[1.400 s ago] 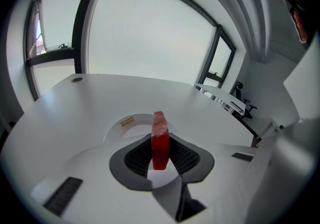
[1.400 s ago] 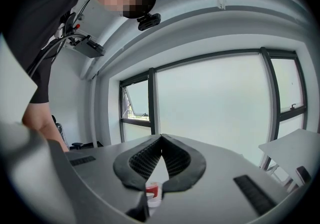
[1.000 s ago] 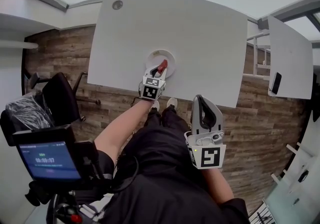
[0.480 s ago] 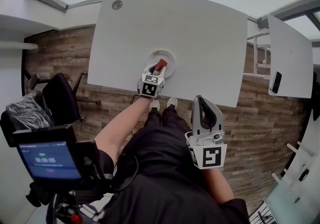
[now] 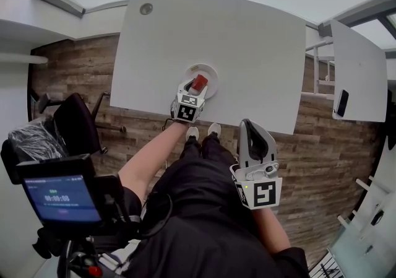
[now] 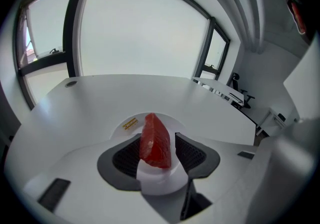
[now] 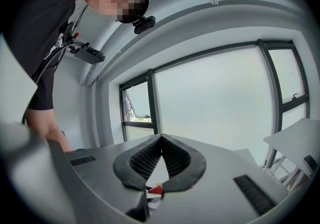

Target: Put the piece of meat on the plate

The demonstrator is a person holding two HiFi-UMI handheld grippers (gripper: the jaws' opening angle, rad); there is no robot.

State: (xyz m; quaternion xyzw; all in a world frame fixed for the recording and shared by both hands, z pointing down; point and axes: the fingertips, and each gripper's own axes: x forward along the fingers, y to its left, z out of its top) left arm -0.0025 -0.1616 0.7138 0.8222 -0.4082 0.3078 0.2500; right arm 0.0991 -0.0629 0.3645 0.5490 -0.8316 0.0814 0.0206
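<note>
A red piece of meat (image 5: 199, 82) (image 6: 155, 140) stands on edge on the white plate (image 5: 209, 72) (image 6: 126, 121), near the front edge of the white table (image 5: 247, 41). My left gripper (image 5: 195, 86) (image 6: 157, 137) points down at the plate with the meat between its jaws. The jaws are opening, and a thin gap shows beside the meat. My right gripper (image 5: 249, 124) (image 7: 160, 137) is held over the person's lap, off the table, with its tips together and nothing between them.
A second white table (image 5: 359, 66) stands to the right with a dark phone-like thing (image 5: 340, 102) at its edge. A black office chair (image 5: 74, 122) is at the left. A device with a lit screen (image 5: 62, 199) is at the lower left. The table has a round cable hole (image 5: 146, 8).
The left gripper's jaws have spread away from the meat, which now rests on the plate. The right gripper has kept still.
</note>
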